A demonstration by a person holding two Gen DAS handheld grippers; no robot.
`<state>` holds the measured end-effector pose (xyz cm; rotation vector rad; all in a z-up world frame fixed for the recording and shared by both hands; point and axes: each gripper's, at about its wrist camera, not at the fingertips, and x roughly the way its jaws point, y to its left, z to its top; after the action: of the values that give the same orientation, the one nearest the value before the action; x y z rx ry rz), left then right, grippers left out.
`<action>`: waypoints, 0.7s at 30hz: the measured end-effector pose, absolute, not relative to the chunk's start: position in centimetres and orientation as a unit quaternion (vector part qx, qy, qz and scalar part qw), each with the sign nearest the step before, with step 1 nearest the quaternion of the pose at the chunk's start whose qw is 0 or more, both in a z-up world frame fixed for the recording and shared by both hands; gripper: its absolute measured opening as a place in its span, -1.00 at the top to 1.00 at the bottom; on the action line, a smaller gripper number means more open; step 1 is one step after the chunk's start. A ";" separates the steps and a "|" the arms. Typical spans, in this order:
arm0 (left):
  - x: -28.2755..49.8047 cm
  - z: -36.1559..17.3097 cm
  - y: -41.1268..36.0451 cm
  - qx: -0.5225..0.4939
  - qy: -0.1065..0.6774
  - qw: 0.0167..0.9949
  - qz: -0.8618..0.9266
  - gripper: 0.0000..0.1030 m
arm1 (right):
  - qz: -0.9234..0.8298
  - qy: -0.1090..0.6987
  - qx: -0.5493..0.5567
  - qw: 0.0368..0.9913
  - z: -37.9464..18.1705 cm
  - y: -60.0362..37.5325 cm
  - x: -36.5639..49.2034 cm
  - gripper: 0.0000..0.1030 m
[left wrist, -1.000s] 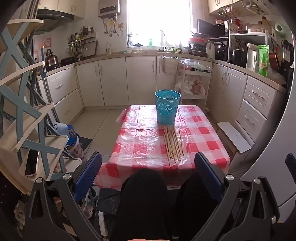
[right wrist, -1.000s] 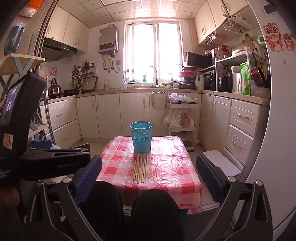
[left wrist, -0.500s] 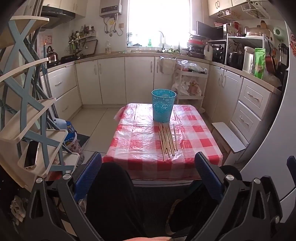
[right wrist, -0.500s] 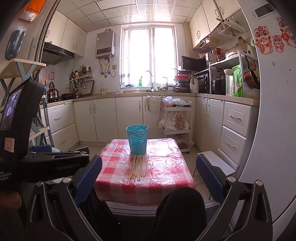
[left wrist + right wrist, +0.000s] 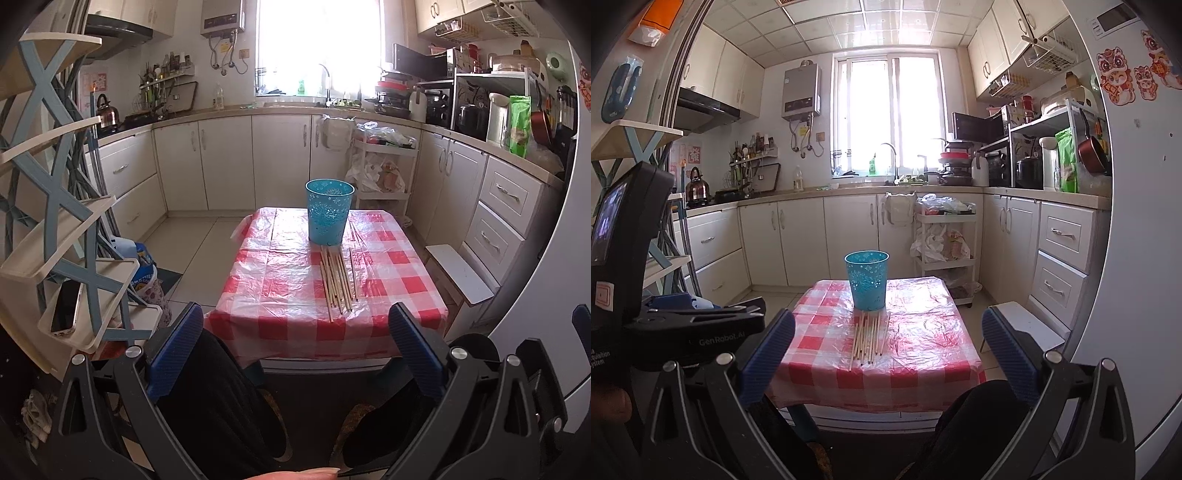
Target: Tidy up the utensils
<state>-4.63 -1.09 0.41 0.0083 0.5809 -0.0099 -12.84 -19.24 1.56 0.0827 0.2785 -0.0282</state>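
Several wooden chopsticks lie side by side on a low table with a red-and-white checked cloth. A teal perforated cup stands upright just behind them. My left gripper is open, well short of the table's near edge. My right gripper is open too, also back from the table, with nothing between its blue fingers. The left gripper's black body shows at the left of the right wrist view.
The person's dark-clothed legs are below both grippers. A blue-and-cream rack holding a phone stands at the left. White cabinets, a white step and a cart with bags line the right and back.
Both grippers have pulled back and risen, so the table looks smaller and farther. The person's legs have shifted below. Chopsticks and cup have not moved.
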 end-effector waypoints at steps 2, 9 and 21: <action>-5.0 0.6 -1.2 0.007 0.282 0.959 -0.004 -0.88 | -0.014 0.134 0.040 0.990 1.8 -19.2 -13.2 -0.90; -4.8 0.9 -0.2 -0.008 0.276 0.961 0.004 -0.88 | -0.013 0.132 0.040 0.990 1.9 -19.0 -13.0 -0.90; -5.8 0.7 0.2 -0.015 0.273 0.962 0.004 -0.88 | -0.010 0.138 0.036 0.990 1.4 -18.7 -13.7 -0.90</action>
<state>-5.76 0.23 0.65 -0.0301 0.5535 0.0071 -13.67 -18.71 1.42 0.0723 0.2770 -0.0199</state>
